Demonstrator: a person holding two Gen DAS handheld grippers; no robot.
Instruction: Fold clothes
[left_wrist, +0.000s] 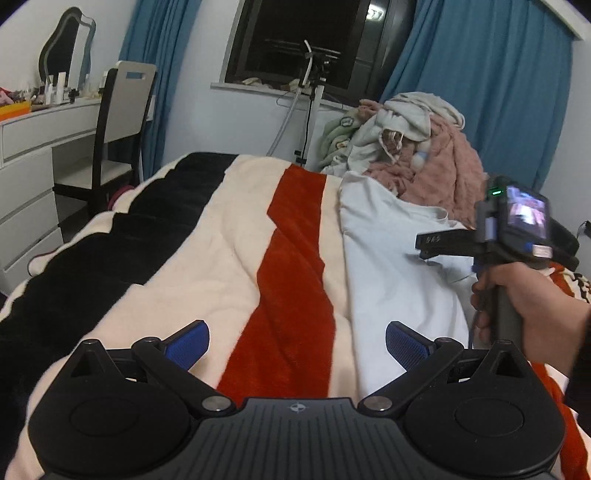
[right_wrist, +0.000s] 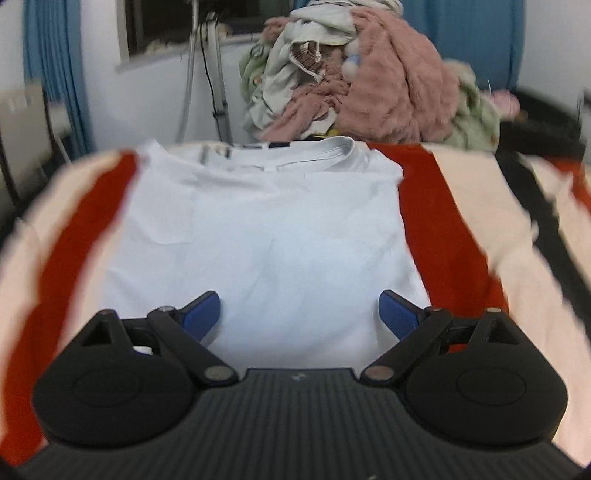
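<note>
A white T-shirt (right_wrist: 266, 236) lies flat on the striped blanket (right_wrist: 454, 236), its collar (right_wrist: 325, 149) at the far end. The right gripper (right_wrist: 299, 314) hovers open over the shirt's near part, nothing between its blue pads. In the left wrist view the same T-shirt (left_wrist: 391, 266) lies to the right, with the right gripper (left_wrist: 428, 245) above it, held by a person's hand (left_wrist: 517, 299). The left gripper (left_wrist: 297, 341) is open above the blanket's red stripe (left_wrist: 295, 280), left of the shirt, and holds nothing.
A heap of unfolded clothes (left_wrist: 413, 144) with a pink fluffy piece (right_wrist: 391, 77) sits at the bed's far end. A tripod (left_wrist: 310, 99) stands by the window. A chair (left_wrist: 118, 129) and white dresser (left_wrist: 29, 162) stand to the left.
</note>
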